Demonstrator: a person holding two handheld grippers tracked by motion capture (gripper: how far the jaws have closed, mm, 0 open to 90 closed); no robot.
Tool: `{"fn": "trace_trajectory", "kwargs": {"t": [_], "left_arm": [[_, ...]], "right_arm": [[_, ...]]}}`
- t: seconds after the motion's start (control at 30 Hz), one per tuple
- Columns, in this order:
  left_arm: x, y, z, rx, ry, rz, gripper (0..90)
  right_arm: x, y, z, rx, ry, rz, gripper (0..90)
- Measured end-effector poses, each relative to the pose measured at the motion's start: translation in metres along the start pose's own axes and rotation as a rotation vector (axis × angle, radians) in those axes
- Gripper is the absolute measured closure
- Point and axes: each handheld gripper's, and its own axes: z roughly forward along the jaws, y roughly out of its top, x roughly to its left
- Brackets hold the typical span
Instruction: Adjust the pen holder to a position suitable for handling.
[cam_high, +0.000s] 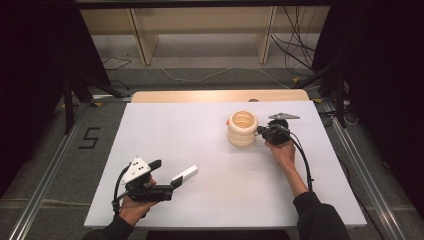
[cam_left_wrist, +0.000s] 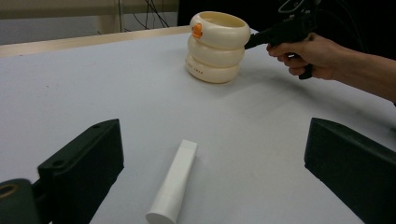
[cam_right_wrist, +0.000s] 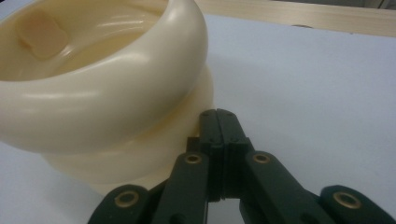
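Note:
A cream ribbed container (cam_high: 242, 128) made of three stacked rings, with a small orange tab, stands upright on the far right part of the white table. My right gripper (cam_high: 260, 131) is shut and empty, its tips against the container's right side; up close the closed tips (cam_right_wrist: 218, 114) press at the groove under the top ring (cam_right_wrist: 93, 98). A white tube (cam_high: 184, 174) lies flat near the front left. My left gripper (cam_high: 176, 181) is open just behind the tube's near end, and the tube (cam_left_wrist: 173, 186) lies between its wide jaws, untouched.
The white table top (cam_high: 220, 200) has a wooden strip (cam_high: 220, 95) along its far edge. Wooden shelf legs and loose cables (cam_high: 295, 50) lie on the floor beyond. A metal rail (cam_high: 360, 175) runs along the right side.

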Motion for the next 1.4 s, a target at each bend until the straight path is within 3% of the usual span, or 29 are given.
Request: {"fn": "trace_trajectory", "kwargs": {"t": [0.3, 0.97, 1.17, 1.4], "left_arm": [[0.001, 0.0, 0.0, 0.0, 0.002, -0.001, 3.8], [0.002, 0.0, -0.001, 0.001, 0.004, -0.004, 3.8], [0.003, 0.0, -0.001, 0.004, 0.006, -0.006, 3.8], [0.004, 0.001, 0.0, 0.015, 0.006, -0.004, 3.8]], "right_arm": [[0.021, 0.006, 0.012, 0.002, 0.018, -0.012, 90.0], [0.044, 0.01, 0.022, 0.01, 0.043, -0.022, 90.0], [0.042, 0.01, 0.021, 0.01, 0.034, -0.019, 90.0], [0.028, 0.009, 0.004, 0.003, -0.007, -0.01, 90.0]]}}
